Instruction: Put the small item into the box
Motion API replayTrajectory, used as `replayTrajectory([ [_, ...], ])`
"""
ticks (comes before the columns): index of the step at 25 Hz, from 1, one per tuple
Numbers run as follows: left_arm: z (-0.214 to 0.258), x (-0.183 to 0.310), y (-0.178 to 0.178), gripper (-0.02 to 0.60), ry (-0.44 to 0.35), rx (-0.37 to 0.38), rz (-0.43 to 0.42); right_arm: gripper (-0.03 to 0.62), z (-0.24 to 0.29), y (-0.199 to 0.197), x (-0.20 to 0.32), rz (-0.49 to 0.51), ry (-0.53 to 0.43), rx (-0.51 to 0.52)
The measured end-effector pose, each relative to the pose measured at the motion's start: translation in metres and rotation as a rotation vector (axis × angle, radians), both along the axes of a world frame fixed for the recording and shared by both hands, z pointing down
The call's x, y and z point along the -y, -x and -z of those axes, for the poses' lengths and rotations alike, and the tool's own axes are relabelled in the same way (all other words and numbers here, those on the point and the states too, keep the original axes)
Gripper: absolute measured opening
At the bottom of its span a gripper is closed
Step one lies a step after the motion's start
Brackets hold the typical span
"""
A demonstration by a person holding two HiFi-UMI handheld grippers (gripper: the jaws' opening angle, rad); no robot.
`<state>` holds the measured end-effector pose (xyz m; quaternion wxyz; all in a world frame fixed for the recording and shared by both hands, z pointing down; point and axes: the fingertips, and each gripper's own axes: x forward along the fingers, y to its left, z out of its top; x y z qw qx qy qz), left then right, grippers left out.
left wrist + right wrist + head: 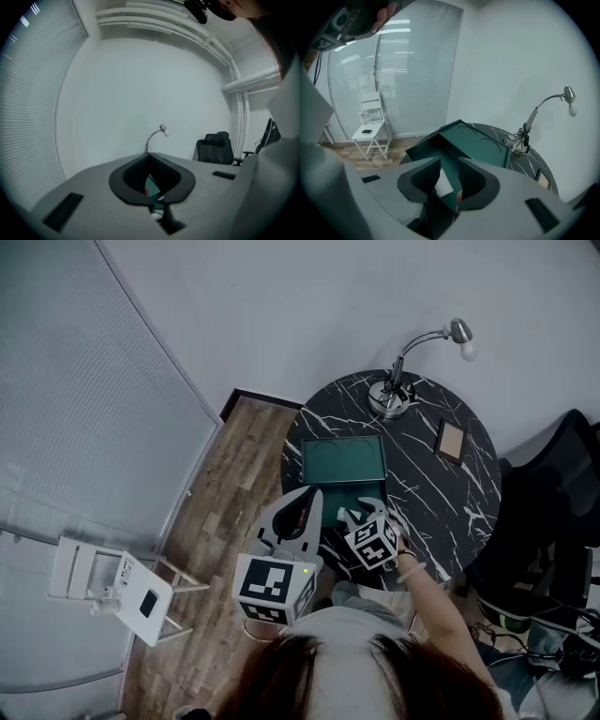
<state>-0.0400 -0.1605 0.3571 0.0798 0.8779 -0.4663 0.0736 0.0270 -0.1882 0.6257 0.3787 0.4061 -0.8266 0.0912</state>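
A dark green box (343, 461) lies open on the round black marble table (469, 502), its lid (476, 145) folded back flat on the far side. My right gripper (442, 165) hangs over the box's near part, jaws apart. A small white item (443, 185) shows between the jaws, with a gap on its right side. In the head view the right gripper (362, 516) is at the box's near edge. My left gripper (314, 495) is beside it on the left, its tips together and nothing between them. In its own view the left gripper (149, 154) points over the table.
A gooseneck lamp (394, 395) stands at the table's far edge. A small tan flat object (451, 440) lies at the right of the table. A white folding chair (112, 582) stands on the wood floor to the left. A black office chair (553, 493) is at the right.
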Motion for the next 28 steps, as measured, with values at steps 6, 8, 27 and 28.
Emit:
replayTrajectory([
  [6,0.002,-0.011,0.007,0.008,-0.008,-0.005,0.0,0.101,0.018,0.002,-0.005,-0.052,-0.043,0.026],
  [8,0.003,-0.014,0.009,0.008,-0.01,-0.004,0.0,0.089,0.024,0.003,-0.007,-0.069,-0.053,0.035],
  [27,0.012,-0.057,0.029,0.008,-0.033,-0.032,-0.036,0.029,0.084,0.013,-0.039,-0.207,-0.176,0.1],
  [28,0.012,-0.06,0.031,0.008,-0.035,-0.033,-0.038,0.027,0.088,0.014,-0.041,-0.215,-0.181,0.105],
])
